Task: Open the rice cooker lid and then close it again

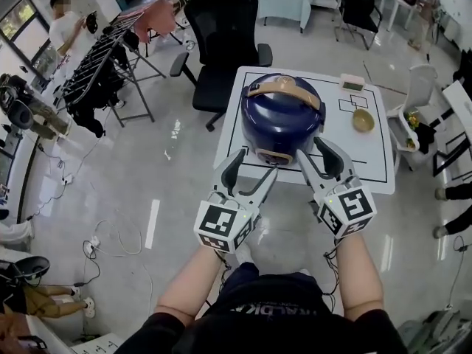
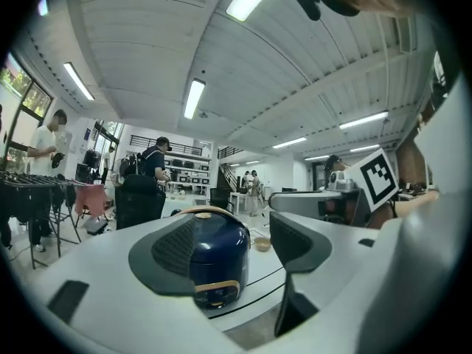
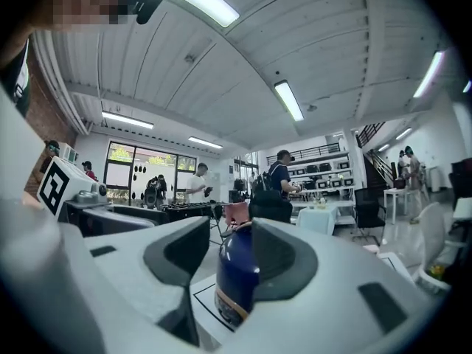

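A dark blue rice cooker [image 1: 282,116] with a tan handle stands on a small white table [image 1: 372,164], its lid down. Both grippers hover level just short of the table's near edge, apart from the cooker. My left gripper [image 1: 254,169] is open with nothing between its fingers; in the left gripper view the cooker [image 2: 214,260] shows beyond the left gripper [image 2: 232,251]. My right gripper [image 1: 316,152] is also open and empty. The right gripper view shows the right gripper [image 3: 228,260] with the cooker [image 3: 236,271] farther off between its fingers.
On the table's right part lie a small tan bowl [image 1: 362,119] and a small box [image 1: 352,82]. A black office chair [image 1: 225,35] stands behind the table, a white chair [image 1: 417,98] at its right. A clothes rack [image 1: 103,68] and a person [image 1: 66,28] are far left.
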{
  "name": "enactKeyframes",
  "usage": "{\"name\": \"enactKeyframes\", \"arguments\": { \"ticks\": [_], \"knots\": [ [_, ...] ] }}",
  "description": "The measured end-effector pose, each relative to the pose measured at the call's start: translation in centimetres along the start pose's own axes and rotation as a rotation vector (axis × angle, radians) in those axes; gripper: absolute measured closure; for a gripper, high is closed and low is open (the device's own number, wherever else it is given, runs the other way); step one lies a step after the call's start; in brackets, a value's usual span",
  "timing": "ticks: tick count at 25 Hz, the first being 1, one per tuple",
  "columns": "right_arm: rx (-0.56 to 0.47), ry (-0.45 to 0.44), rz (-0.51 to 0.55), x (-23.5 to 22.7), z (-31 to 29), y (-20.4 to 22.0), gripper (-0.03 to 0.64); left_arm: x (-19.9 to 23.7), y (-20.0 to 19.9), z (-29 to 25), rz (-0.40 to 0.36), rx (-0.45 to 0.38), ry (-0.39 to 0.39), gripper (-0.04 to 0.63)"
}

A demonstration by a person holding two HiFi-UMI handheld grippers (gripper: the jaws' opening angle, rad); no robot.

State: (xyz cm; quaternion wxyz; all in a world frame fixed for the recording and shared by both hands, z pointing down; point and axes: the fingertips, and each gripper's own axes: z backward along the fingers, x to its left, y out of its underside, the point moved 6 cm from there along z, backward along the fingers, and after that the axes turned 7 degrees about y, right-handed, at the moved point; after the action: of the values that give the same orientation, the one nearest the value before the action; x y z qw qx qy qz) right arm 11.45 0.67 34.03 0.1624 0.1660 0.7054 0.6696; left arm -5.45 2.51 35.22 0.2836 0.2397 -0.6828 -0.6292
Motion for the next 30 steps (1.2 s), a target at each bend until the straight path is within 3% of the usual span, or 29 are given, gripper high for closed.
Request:
{"name": "enactKeyframes", "arguments": {
  "ticks": [17, 26, 30],
  "knots": [
    [0.044, 0.178, 0.194, 3.1, -7.1, -0.8, 0.414, 9.2, -0.9, -0.6, 0.007, 0.002, 0.159, 0.288],
    [0.11, 0.207, 0.457, 1.4, -9.9, -0.1, 0.399, 10.4, -0.3, -3.4, 0.035, 0.009, 0.169, 0.288],
    [0.155, 0.227, 0.63, 0.1, -11.5, 0.4, 0.399, 11.0, -0.2, -4.7, 0.038, 0.015, 0.148, 0.288]
  ]
}}
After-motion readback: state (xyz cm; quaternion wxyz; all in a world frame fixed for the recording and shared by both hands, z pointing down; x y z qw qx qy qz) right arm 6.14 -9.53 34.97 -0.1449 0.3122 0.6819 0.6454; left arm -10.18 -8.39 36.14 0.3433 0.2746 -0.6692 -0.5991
